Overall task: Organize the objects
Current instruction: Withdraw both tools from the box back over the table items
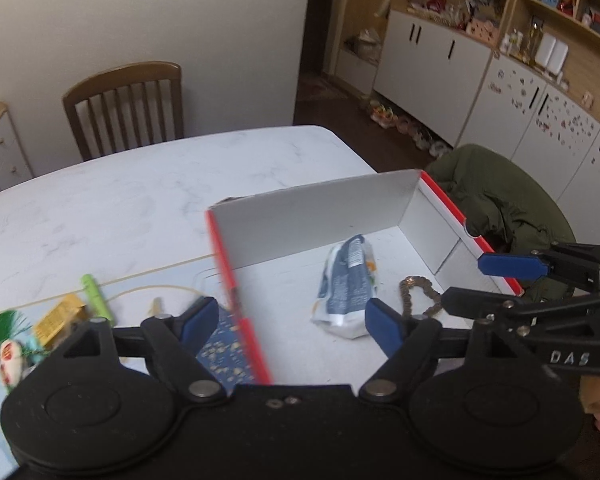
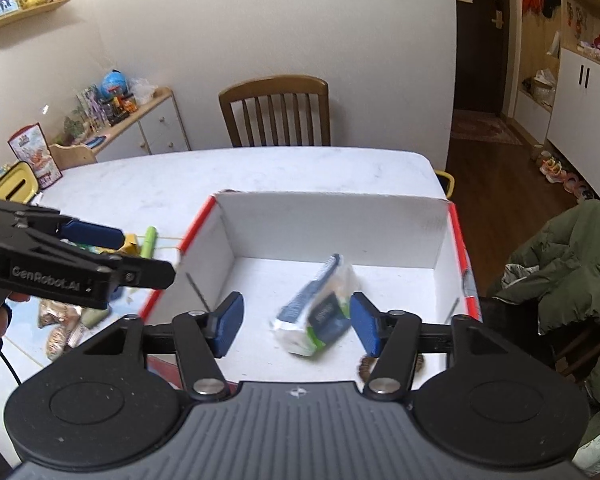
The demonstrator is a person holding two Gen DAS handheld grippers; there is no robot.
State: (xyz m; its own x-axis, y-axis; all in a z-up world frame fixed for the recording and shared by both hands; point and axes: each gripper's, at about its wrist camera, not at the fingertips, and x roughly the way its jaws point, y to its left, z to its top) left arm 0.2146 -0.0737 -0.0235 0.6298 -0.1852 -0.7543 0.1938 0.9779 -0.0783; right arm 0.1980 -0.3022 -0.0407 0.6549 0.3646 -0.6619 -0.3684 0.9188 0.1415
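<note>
Left wrist view shows the left hand-held gripper [image 1: 292,322] hanging over the red edge of a shallow white box [image 1: 316,216] on the marbled bench [image 1: 140,184], its blue pads spread wide with nothing between them. Inside the box lie a crinkled blue-and-white packet [image 1: 346,280] and, just beside it toward the near right corner, a brownish beaded bracelet [image 1: 418,298]. Outside the box, on the left, wait a green tube [image 1: 96,296], a yellow packet [image 1: 60,320] and a green-tufted toy [image 1: 6,340]; a dark blue patterned item sits right against the box wall, but I cannot tell what it is.

From the right wrist, the right hand-held gripper [image 2: 296,322] hovers above the packet, jaws likewise open and empty, one pad near the packet's edge; whether it touches I cannot say.

The remaining pieces look light. I judge the yellow packet soft and crushable, best pinched across its flat middle with gentle pressure. The tube seems stiff and smooth, likely to roll or slip, so a grip across its mid-length would suit. The toy's tuft is flimsy; its firmer body is the better hold. The box wall is low, so each needs only a modest lift to clear.
</note>
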